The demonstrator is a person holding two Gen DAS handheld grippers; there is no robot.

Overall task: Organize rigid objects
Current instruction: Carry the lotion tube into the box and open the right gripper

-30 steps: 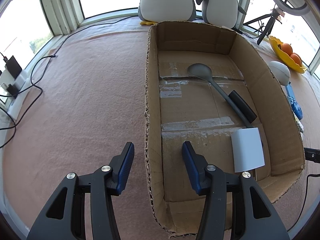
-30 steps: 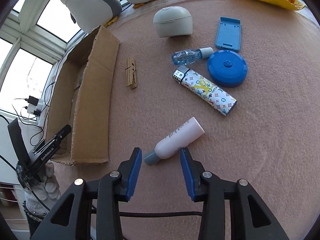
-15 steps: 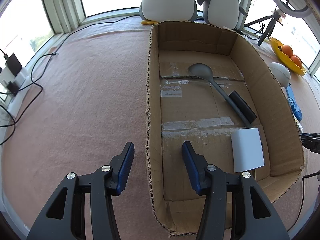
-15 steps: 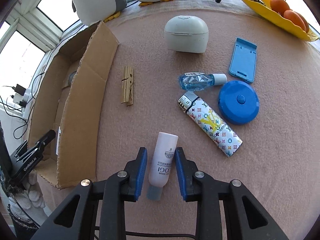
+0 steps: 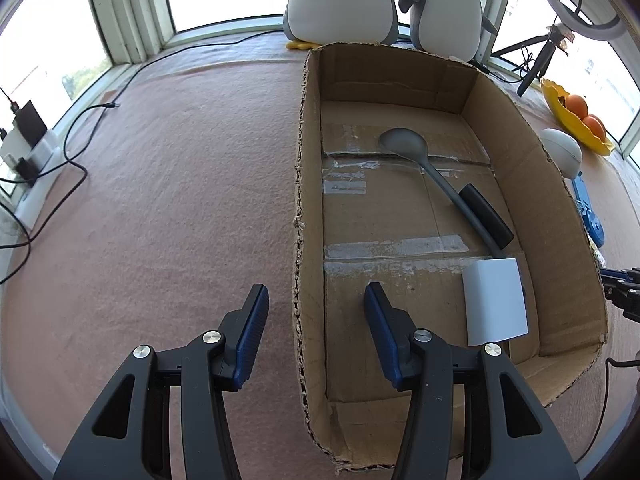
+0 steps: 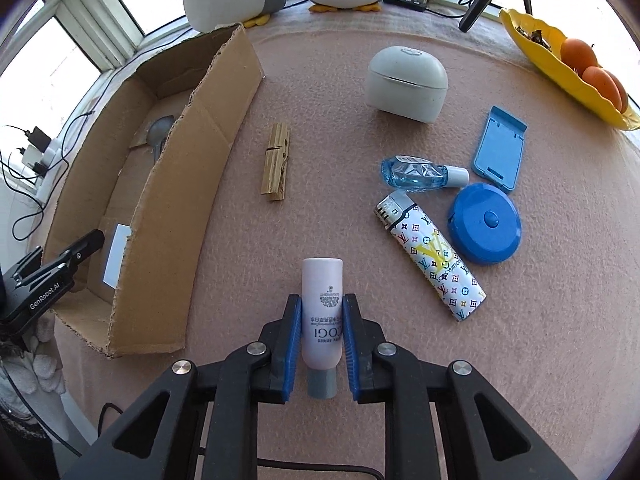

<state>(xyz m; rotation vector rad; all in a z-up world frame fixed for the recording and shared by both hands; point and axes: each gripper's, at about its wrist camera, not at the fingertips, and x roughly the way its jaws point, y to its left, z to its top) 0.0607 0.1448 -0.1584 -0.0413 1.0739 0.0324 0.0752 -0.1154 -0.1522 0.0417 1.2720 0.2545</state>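
Pale pink tube [image 6: 322,312] lay on the bench, the right tool [image 6: 319,336] having just closed onto it (left tool [image 5: 316,334] apart, astride the wall of the cardboard box [image 5: 532,184]); next: lift it into the box

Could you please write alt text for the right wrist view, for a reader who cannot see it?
The right gripper has just closed its blue pads on a small pale pink tube lying on a pink cloth. An open cardboard box stands to the left; a patterned lighter, blue round case and wooden clothespin lie beyond.
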